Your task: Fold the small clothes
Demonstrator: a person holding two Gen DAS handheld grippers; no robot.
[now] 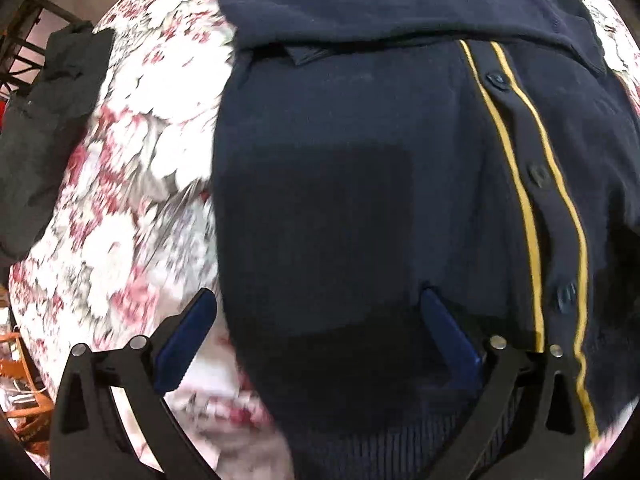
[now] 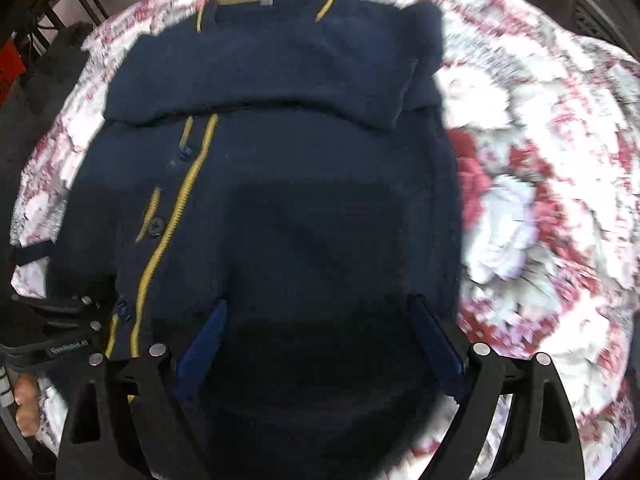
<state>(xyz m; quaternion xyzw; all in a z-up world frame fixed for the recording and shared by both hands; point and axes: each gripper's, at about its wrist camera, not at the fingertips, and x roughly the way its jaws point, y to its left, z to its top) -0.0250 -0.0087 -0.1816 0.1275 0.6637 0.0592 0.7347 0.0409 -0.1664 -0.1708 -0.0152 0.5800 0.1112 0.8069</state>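
A small navy cardigan (image 1: 360, 168) with two yellow stripes and dark buttons lies flat on a floral cloth (image 1: 132, 152). A sleeve is folded across its chest near the collar. My left gripper (image 1: 316, 304) is open, low over the cardigan's left hem; one finger is over the cloth, the other over the knit. In the right wrist view the cardigan (image 2: 304, 184) fills the middle, collar at the top. My right gripper (image 2: 320, 312) is open above its lower right part. The left gripper (image 2: 60, 320) shows at that view's left edge.
The floral cloth (image 2: 540, 200) covers a round table. A black garment (image 1: 48, 120) lies at the table's left edge, also seen in the right wrist view (image 2: 56, 68). Dark metal railings (image 1: 36, 8) stand behind. An orange object (image 1: 24, 380) sits below the table edge.
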